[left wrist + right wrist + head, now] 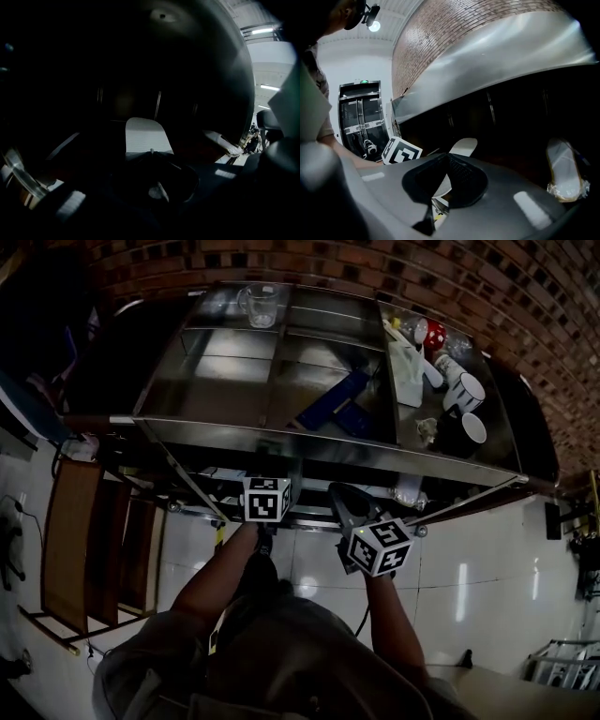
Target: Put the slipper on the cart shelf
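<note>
You're at the reach-in step, with nothing picked up yet. The left tool (151,152) and the right tool (448,157) are both pinched narrow and empty, pointing under the top shelf of the cart (328,442). What I take for the slipper (464,146) lies pale and low in the shadow ahead, well apart from a plastic-wrapped packet (566,176) — on a lower shelf or the floor, I can't tell. Next, I'd judge, you must spread one tool wide, close it on the slipper's edge and lift.
</note>
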The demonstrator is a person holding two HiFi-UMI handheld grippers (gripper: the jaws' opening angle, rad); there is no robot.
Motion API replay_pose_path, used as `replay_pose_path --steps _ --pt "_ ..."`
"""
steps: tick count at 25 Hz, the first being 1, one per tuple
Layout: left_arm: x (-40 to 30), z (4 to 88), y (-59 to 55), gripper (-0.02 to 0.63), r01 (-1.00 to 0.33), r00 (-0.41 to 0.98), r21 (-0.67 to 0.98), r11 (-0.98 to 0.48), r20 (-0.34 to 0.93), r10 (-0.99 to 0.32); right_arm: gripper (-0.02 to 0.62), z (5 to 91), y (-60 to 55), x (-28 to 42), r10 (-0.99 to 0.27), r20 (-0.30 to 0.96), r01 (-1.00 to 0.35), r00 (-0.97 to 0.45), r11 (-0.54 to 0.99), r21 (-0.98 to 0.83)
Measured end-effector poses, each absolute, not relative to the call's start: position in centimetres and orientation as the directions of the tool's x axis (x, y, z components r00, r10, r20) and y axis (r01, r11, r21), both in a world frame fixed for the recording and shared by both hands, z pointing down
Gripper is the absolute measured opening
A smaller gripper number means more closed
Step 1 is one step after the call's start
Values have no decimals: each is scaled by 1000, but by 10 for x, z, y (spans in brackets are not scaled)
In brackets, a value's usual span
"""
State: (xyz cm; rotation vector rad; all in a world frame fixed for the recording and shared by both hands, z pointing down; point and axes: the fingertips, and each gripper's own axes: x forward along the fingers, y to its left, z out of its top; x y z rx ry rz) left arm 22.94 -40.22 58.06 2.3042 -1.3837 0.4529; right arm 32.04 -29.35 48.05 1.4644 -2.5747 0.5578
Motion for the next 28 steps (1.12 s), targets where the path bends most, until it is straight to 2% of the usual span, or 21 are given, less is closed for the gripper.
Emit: replay_pose_path --steps 9,17,28 --pt "249 584 -439 36 -890 447 145 -433 472 -760 0 485 -304 335 -815 298 -864 -498 436 -253" --pt "249 557 -423 164 -864 497 144 -482 388 -776 0 480 -298 327 -805 283 -849 -522 461 -257" --pt "231 505 -335 132 -804 592 186 -565 338 -731 0 455 -282 311 -799 178 -808 -575 521 -274"
